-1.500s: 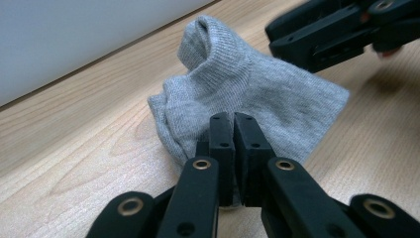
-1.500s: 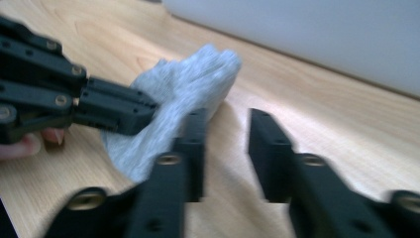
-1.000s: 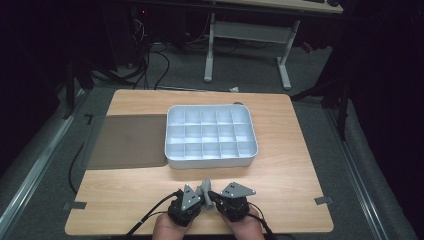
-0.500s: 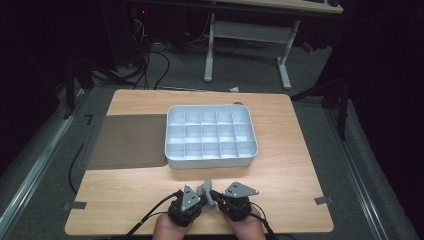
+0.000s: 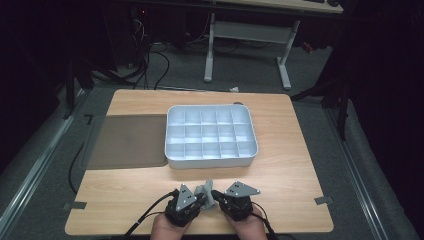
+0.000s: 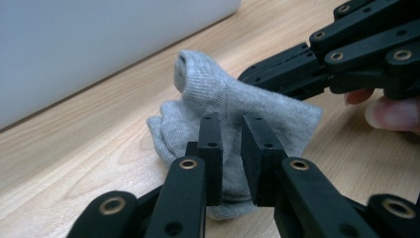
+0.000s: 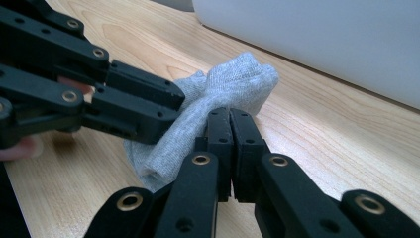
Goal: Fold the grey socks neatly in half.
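Pinching grey sock (image 7: pixel 218 94): right hand-held gripper (image 7: pixel 230 121) clamped tight; left hand-held gripper (image 6: pixel 232 129) just opening, narrow gap.

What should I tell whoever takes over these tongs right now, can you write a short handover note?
Left tongs: jaws slightly apart and just been opening, with the grey sock between them; the pads no longer look pressed on it.
Right tongs: shut on the grey sock.
Where things are: the sock sits bunched on the wooden table at the near edge, between the two tongs and in front of the white compartment tray, whose cells look empty. A dark mat lies left of the tray.
Done: sock gathered up and gripped.
Left: probably finishing the fold or roll and placing it in a cell, though that is a guess.
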A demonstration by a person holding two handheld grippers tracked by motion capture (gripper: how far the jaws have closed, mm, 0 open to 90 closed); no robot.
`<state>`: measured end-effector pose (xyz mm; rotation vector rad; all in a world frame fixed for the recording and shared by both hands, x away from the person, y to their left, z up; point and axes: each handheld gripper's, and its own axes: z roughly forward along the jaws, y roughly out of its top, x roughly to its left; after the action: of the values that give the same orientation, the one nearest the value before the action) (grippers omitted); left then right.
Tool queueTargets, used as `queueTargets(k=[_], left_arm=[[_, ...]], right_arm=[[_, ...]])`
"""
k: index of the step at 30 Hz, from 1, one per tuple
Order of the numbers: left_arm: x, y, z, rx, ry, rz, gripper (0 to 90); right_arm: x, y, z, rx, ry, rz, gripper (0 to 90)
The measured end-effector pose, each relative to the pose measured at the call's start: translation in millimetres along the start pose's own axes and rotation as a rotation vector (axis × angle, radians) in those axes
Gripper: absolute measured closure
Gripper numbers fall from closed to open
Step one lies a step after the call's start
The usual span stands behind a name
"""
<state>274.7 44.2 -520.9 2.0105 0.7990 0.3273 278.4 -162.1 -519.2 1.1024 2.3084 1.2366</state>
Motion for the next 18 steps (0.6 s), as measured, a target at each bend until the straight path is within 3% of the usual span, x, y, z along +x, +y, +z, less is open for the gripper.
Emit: queueTargets(k=[12, 18], left_arm=[[13.6, 1.9, -16.5, -0.042, 0.031, -0.027, 79.5], [30.7, -8.2, -23.3, 0.022, 0.063, -0.067, 80.3]], right_arm=[[-0.6, -0.5, 0.4, 0.003, 0.002, 0.001, 89.9], [-0.3, -1.0, 0.3, 0.005, 0.004, 0.001, 89.8]])
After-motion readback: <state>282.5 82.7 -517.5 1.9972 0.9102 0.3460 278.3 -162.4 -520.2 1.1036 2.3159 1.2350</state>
